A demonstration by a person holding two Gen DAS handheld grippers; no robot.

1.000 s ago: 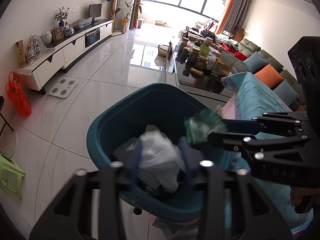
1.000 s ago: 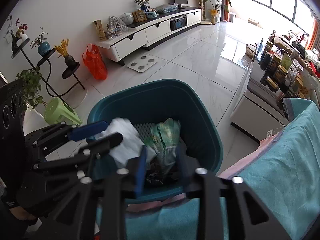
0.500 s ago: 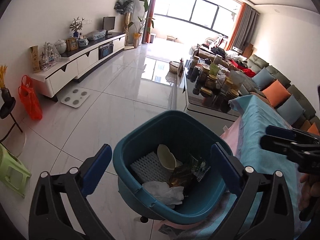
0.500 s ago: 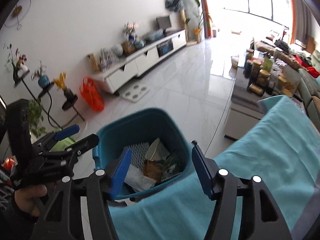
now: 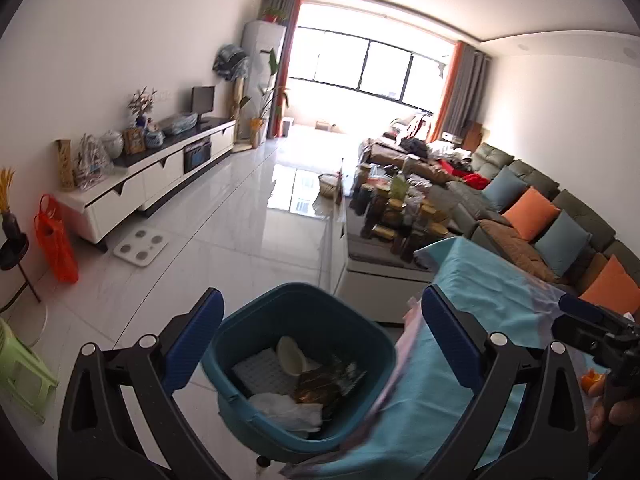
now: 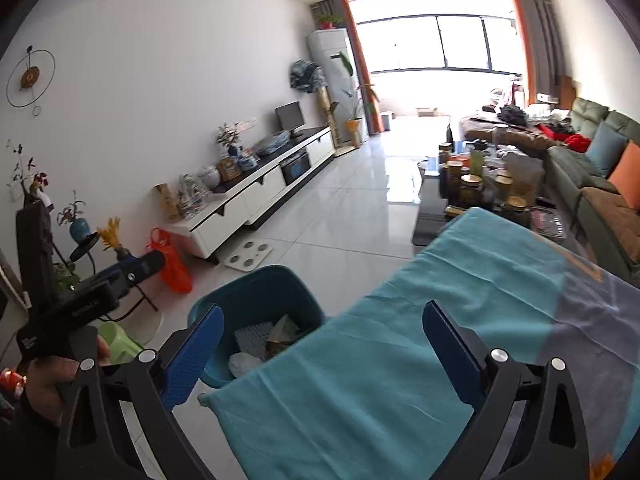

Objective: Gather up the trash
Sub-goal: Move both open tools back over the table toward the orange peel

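A teal trash bin (image 5: pixel 256 328) stands on the floor beside the table. It holds a crumpled white tissue (image 5: pixel 286 410), a dark snack wrapper (image 5: pixel 320 386) and a pale shell-like piece (image 5: pixel 290 358). The bin also shows in the right wrist view (image 6: pixel 256 292). My left gripper (image 5: pixel 320 340) is open and empty, raised above the bin. My right gripper (image 6: pixel 320 352) is open and empty above the teal tablecloth (image 6: pixel 440 312). An orange peel scrap (image 5: pixel 592 380) lies on the cloth at the far right.
A coffee table crowded with jars (image 5: pixel 400 208) stands beyond the cloth-covered table. A sofa with cushions (image 5: pixel 540 216) runs along the right. A white TV cabinet (image 5: pixel 152 176), a scale (image 5: pixel 140 242), an orange bag (image 5: pixel 56 240) and a green stool (image 5: pixel 20 368) are on the left.
Both grippers opened, dropping the white tissue and the green wrapper into the bin. Both then rose and pulled back from the bin, the right one over the tablecloth.
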